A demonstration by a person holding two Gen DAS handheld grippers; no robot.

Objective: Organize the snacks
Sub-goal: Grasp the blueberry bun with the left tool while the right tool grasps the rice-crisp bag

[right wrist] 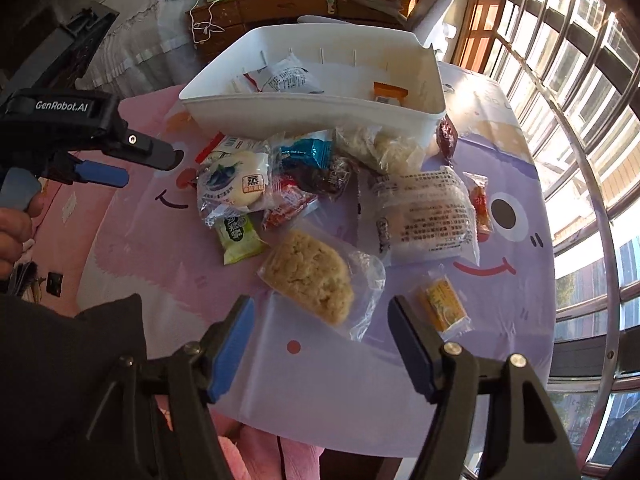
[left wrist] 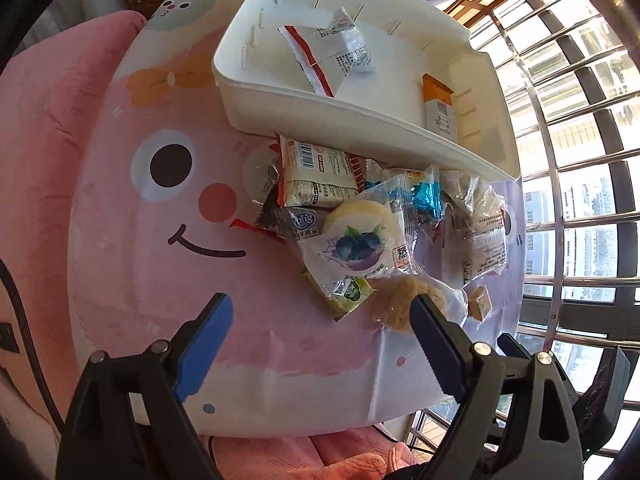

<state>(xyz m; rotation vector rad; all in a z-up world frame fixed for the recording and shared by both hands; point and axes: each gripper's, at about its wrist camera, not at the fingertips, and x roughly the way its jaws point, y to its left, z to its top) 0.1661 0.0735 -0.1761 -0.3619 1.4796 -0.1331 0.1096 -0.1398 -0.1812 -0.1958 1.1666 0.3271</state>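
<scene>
We held the right gripper (right wrist: 320, 320) and left gripper (left wrist: 322, 312) with jaws wide apart and empty. Beyond lay a clear-wrapped crumbly rice cake (right wrist: 310, 276), then mixed wrapped snacks (right wrist: 280, 176), then the white plastic bin (right wrist: 300, 110).

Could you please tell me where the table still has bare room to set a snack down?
Free: the pink cloth left of the snack pile, and the near strip before the crumbly cake. The white bin has bare floor mid-way. Crowded: directly before the bin.
</scene>
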